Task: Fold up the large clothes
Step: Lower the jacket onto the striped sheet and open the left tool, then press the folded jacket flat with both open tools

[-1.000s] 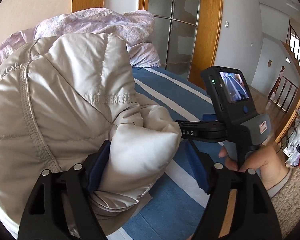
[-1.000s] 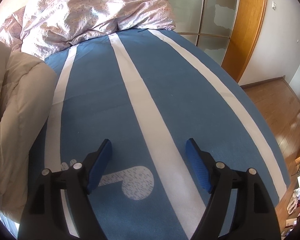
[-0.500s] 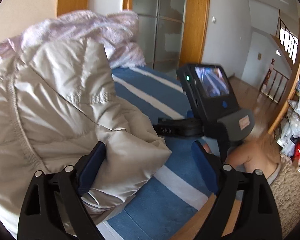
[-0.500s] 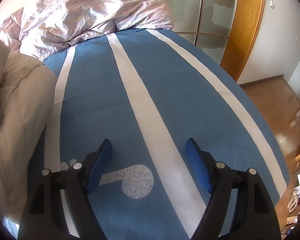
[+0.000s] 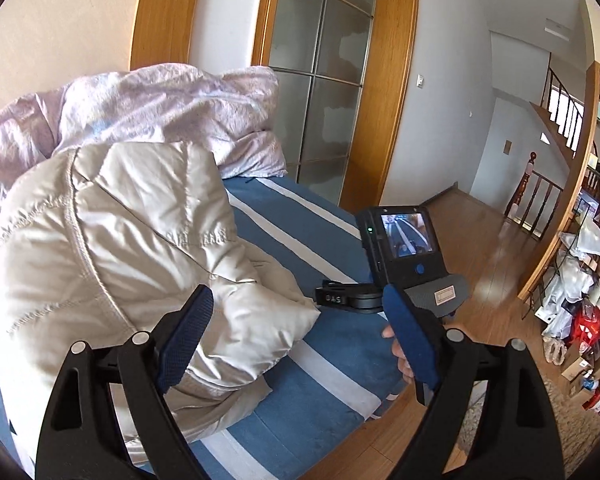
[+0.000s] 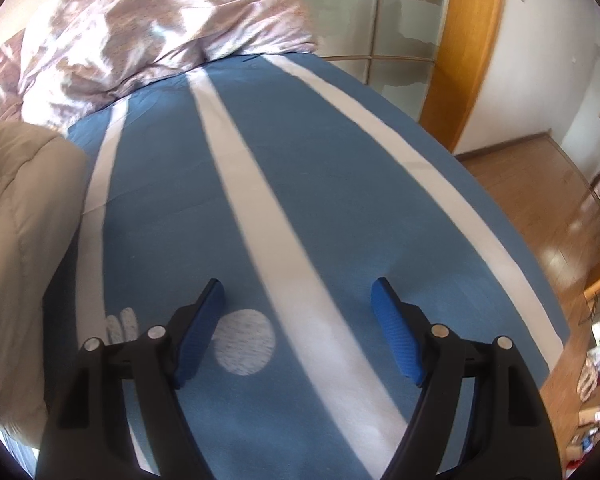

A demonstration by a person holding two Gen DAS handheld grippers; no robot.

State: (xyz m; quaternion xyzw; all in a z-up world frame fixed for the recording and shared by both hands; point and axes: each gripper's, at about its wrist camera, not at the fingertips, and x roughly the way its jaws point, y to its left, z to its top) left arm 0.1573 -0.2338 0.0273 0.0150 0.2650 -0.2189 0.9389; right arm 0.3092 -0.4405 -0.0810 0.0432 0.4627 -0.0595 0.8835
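**A:** Beige quilted fabric is filling the left half of the left wrist view. How many garments are lying there?

**B:** One jacket [image 5: 112, 264], bunched in a puffy heap on the sheet [image 5: 332, 364]. In the right wrist view it is showing only as a strip along the left edge [image 6: 16, 248].

**A:** Is the left gripper [image 5: 296, 332] gripping it?

**B:** No. Its two blue pads are standing wide apart, and a fold of the jacket is bulging into the gap between them, in front of the left pad [image 5: 184, 336].

**A:** And the right gripper [image 6: 296, 332]?

**B:** Also spread wide, holding nothing, and hanging over the sheet's blue and white stripes. Three white stripes are running up the frame there, with one white dot beside the left pad. From the left wrist view, its body is showing at centre right [image 5: 404, 256], its small screen glowing.

**A:** Anything else on the bed?

**B:** One crumpled pink duvet [image 6: 160, 24], sitting at the upper left in both views.
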